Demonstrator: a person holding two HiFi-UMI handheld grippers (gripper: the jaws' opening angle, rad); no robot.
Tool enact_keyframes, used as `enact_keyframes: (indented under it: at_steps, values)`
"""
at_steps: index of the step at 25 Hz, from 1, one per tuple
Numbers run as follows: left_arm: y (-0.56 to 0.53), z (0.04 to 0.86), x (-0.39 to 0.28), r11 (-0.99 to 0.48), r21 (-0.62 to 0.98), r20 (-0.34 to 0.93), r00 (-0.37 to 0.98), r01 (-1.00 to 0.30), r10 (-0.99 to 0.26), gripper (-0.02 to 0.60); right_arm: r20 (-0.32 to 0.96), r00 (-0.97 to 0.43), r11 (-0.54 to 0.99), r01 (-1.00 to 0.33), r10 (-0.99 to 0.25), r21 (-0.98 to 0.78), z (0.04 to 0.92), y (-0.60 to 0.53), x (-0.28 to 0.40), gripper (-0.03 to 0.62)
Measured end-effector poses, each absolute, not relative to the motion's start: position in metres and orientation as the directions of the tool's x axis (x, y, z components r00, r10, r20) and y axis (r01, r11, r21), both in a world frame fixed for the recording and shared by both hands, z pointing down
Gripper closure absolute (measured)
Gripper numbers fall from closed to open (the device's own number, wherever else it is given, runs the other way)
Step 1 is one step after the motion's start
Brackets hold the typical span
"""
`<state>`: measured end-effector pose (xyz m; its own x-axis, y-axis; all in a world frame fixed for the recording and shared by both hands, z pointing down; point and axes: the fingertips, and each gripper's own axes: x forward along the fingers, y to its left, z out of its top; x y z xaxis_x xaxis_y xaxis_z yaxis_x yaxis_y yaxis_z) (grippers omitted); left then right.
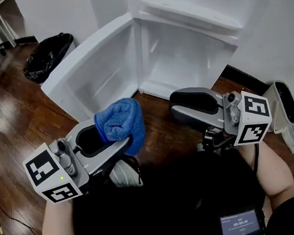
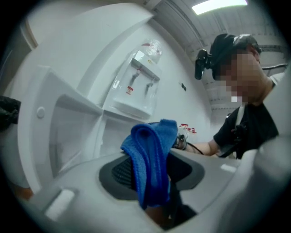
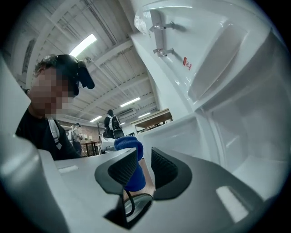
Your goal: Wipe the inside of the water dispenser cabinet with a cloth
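Step in hand, judging by the layout: bringing the blue cloth [image 1: 120, 121] up to the open cabinet [image 1: 183, 59], wiping not yet begun. Best done by leading with the bunched end of the cloth and reaching in past the open door [image 1: 93, 68] without catching its edge. Then press flat against 1 wall at a time and sweep in overlapping strokes, leaving corners and the bottom of the compartment for last. Worth regripping first in case of too little fabric beyond the pads, to keep hard plastic off the white lining.

Left tool [image 1: 119, 143]: closed tight on the cloth, folded wad pinched between the 2 pads and standing up above them, a tail hanging below. Held low in front of the cabinet, near the door, touching neither.

Right tool [image 1: 174, 109]: jaws part-way apart, nothing pressed between the pads. Only a glimpse of the cloth beyond the gap in the right gripper view, not in contact. Pointed across toward the cloth, close beside it, hovering over the wooden floor [image 1: 12, 117] before the cabinet opening.
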<state>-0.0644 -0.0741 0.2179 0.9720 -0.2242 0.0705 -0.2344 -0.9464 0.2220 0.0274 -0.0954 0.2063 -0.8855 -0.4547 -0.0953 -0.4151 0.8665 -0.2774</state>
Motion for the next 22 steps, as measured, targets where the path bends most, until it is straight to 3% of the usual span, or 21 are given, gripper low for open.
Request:
enact_keyframes:
  at_steps: [22]
  values:
    - [-0.068, 0.216, -0.059, -0.959, 0.187, 0.093, 0.976, -0.211, -0.197, 0.408, -0.011, -0.896, 0.870, -0.427, -0.443, -0.245, 0.222, -0.094, 0.016, 0.502]
